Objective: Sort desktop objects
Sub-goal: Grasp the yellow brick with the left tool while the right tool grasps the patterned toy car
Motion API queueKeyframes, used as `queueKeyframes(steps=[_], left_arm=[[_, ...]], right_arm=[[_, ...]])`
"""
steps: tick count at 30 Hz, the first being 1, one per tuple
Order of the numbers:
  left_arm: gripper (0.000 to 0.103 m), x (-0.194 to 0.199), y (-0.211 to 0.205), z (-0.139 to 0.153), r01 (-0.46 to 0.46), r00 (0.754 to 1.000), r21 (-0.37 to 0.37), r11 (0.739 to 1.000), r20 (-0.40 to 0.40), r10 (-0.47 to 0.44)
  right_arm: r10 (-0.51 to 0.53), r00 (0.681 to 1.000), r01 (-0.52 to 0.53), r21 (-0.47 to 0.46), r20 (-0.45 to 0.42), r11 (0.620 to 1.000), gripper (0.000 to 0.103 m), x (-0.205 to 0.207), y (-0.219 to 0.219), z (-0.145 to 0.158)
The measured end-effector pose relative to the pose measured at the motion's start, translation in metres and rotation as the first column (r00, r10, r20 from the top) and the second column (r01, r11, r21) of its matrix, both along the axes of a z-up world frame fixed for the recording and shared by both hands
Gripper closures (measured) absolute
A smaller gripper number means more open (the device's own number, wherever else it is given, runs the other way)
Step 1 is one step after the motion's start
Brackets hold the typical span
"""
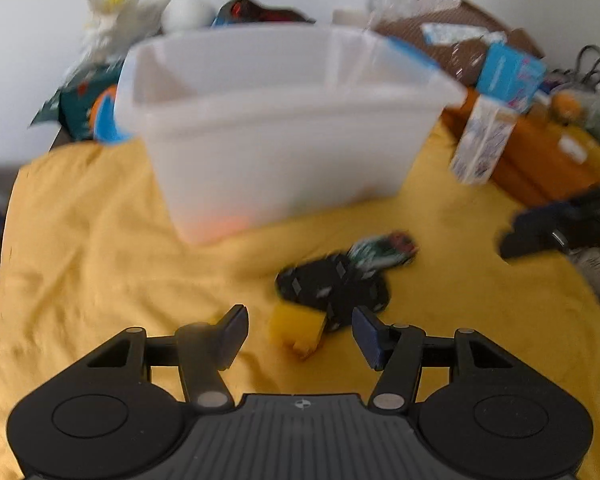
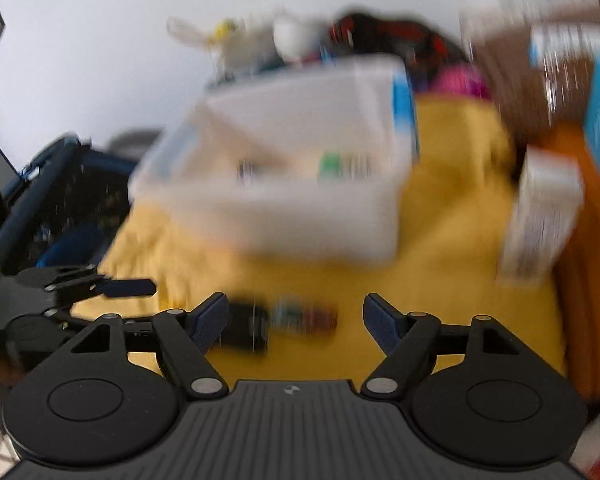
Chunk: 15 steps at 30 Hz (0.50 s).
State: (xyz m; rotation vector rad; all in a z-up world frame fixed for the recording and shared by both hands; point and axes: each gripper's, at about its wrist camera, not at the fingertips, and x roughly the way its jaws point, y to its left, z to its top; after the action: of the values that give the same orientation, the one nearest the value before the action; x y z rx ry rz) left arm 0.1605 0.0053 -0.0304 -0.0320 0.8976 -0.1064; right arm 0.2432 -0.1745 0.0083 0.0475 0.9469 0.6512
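Left gripper [image 1: 300, 330]: jaws spread wide, nothing clamped. Tilted steeply down over the yellow cloth [image 1: 100, 260]. Yellow block [image 1: 296, 326] lying on the cloth between the fingertips, closer to the right-hand pad, no visible contact with either. Black piece [image 1: 332, 286] just behind the block, partly overlapping it; small green-and-red item [image 1: 382, 250] touching the black piece on its far side. All three on the cloth, in front of the white bin [image 1: 284, 136], apart from it.

Right gripper [image 2: 294, 322]: likewise released, jaws wide, pads bare. Also angled down toward the cloth. Black piece [image 2: 246, 328] near the left-hand pad, green-and-red item [image 2: 304, 318] in the gap between the fingertips; heavy blur, so contact cannot be told. Left gripper seen in the right wrist view at the left edge, low over the cloth, fingers pointing right. Right gripper seen in the left wrist view as a dark blurred shape at the right edge.

Bin standing upright at the middle of the cloth, open top, something green and something dark inside, too smeared to name. White carton [image 1: 482, 140] upright to the right of the bin, against orange boxes [image 1: 540, 160]. Clutter behind the bin along the wall.
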Motion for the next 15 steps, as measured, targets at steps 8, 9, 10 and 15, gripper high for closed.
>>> queueKeyframes(steps=[8,9,10,15], left_arm=[[0.065,0.010,-0.001,-0.020,-0.018,0.999,-0.026,0.999,-0.044,0.017],[0.065,0.009,-0.001,-0.020,-0.011,0.999,-0.023,1.000,-0.039,0.010],[0.065,0.007,-0.003,-0.019,0.002,1.000,-0.022,1.000,-0.028,-0.003],[0.065,-0.011,0.003,-0.009,0.016,1.000,-0.045,0.999,0.010,-0.015]], right_arm=[[-0.008,0.997,0.004,-0.040,-0.082,0.999,0.026,-0.023,-0.006,-0.033],[-0.003,0.997,0.000,-0.044,-0.081,0.999,0.026,-0.024,-0.004,-0.034],[0.001,0.997,-0.005,-0.047,-0.079,0.999,0.026,-0.026,-0.005,-0.037],[0.039,0.997,-0.043,-0.055,-0.066,0.998,0.026,-0.029,0.003,-0.041]])
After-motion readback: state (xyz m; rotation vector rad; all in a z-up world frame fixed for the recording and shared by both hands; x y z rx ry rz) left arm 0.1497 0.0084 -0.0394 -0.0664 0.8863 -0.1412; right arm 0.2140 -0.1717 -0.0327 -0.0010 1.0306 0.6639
